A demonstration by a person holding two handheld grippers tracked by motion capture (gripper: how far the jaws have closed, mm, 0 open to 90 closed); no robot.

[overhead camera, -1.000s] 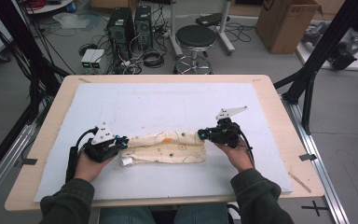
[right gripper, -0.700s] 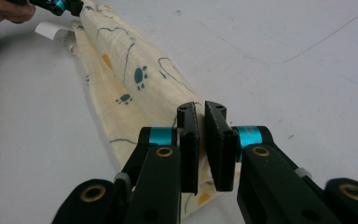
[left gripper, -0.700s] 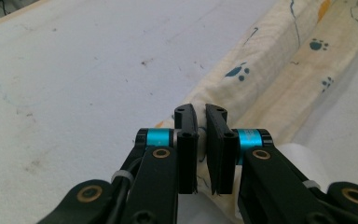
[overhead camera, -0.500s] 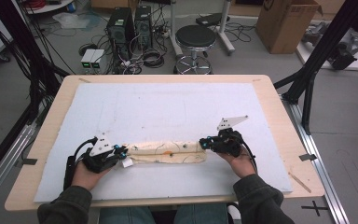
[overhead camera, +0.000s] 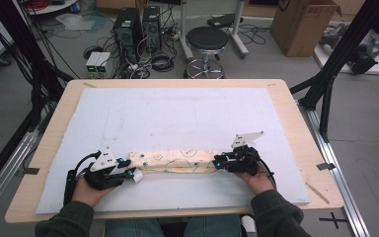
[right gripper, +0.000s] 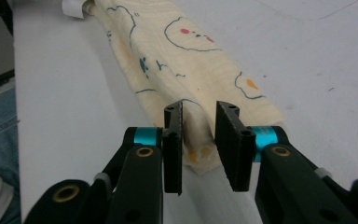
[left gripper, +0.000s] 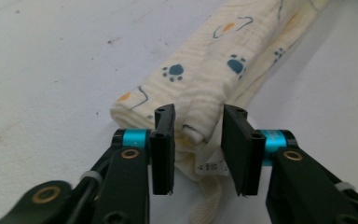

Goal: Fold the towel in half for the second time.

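Person: 2 forearms in dark sleeves come in at the near edge of the table [overhead camera: 49,148].
Left gripper [overhead camera: 128,174]: at the left end of the cloth [overhead camera: 175,161]; its jaws have just been opening and stand apart, the cloth's end and label lying loose between them, pads not pressing.
Right gripper [overhead camera: 218,163]: at the cloth's right end; its jaws have just been opening too, a fold of cloth between them, unpinched.
Cloth: cream, printed with paw marks, folded into a long narrow strip lying flat on the white mat [overhead camera: 187,113], near the front.
Beyond the table: stool [overhead camera: 206,39], cardboard box [overhead camera: 303,24].
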